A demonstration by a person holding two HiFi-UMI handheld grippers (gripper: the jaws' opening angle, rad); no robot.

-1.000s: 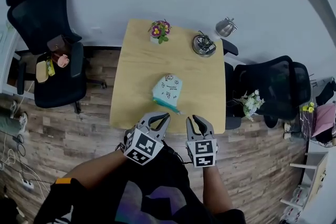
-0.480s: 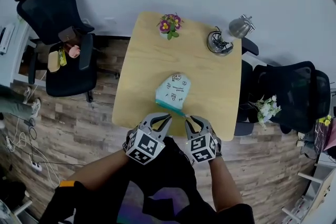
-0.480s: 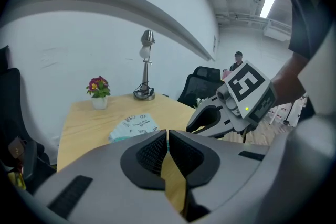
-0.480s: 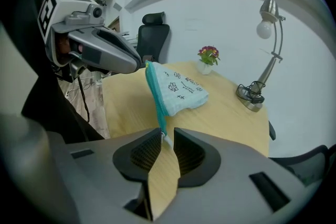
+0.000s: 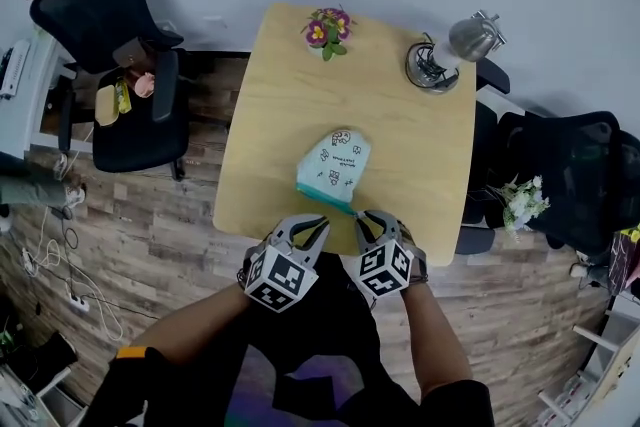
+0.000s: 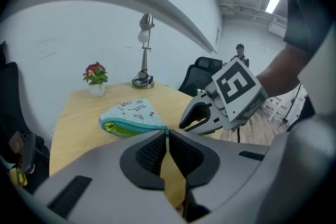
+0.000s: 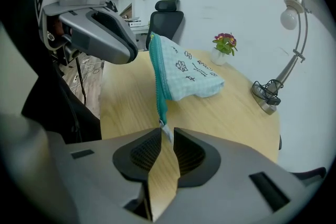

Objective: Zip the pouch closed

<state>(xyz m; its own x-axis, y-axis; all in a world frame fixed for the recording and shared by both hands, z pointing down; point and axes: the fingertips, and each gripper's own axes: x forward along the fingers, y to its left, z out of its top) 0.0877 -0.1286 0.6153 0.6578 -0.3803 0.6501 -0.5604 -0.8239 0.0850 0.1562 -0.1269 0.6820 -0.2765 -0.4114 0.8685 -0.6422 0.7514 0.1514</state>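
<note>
Pale-blue printed fabric pouch (image 5: 336, 165) with teal zipper is lying mid light wooden surface (image 5: 280, 85), mouth gaping. Right gripper (image 5: 366, 219) jaws are pinching the small zipper pull (image 7: 166, 132) at the near corner. Left gripper (image 5: 320, 231) jaws are pressing together, empty, hovering just beside.

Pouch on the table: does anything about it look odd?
The light-blue fabric pouch gapes open along its teal zipper, yellow-green lining showing, near the wooden table's front edge. The zipper's end sits between the right gripper's jaws. Nothing else stands out.
</note>
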